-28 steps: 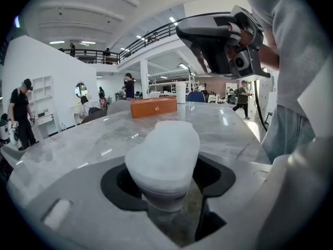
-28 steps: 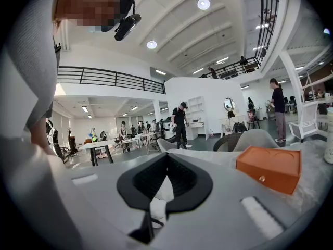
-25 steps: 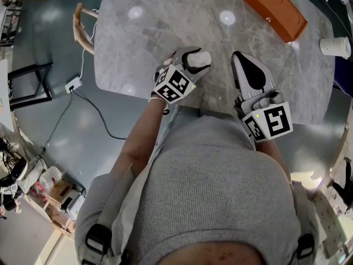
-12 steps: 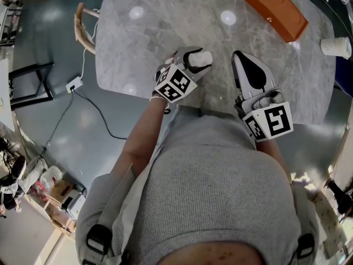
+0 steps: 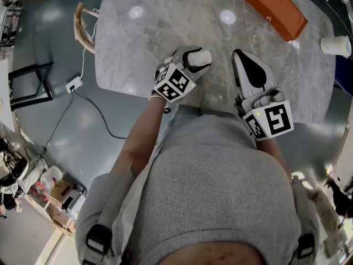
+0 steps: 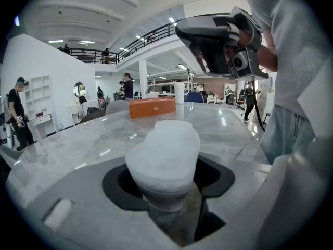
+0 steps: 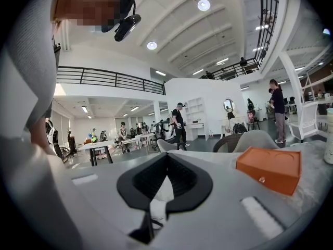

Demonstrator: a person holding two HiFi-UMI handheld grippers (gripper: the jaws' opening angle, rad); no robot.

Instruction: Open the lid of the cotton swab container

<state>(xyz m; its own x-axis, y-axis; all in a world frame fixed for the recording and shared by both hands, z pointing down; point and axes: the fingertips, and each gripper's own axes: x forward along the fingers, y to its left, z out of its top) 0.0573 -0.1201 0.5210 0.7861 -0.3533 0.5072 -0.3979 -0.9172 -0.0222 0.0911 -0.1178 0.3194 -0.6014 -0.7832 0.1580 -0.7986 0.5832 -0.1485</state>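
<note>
The cotton swab container point(image 5: 202, 56) is a frosted white tub with its lid on. It sits upright between the jaws of my left gripper point(image 5: 194, 59), which is shut on its lower body just over the near edge of the grey marble table point(image 5: 160, 21). In the left gripper view the container point(image 6: 164, 158) fills the middle, its lid standing above the black pads point(image 6: 117, 184). My right gripper point(image 5: 238, 57) hovers a little to the right, apart from the container, jaws shut with nothing in them. The same gripper point(image 7: 165, 163) shows its black pads closed together.
An orange box point(image 5: 274, 10) lies at the table's far right, and a white paper cup point(image 5: 335, 46) stands near the right edge. A wooden chair point(image 5: 83, 26) stands left of the table, with a cable and power strip point(image 5: 73, 84) on the floor.
</note>
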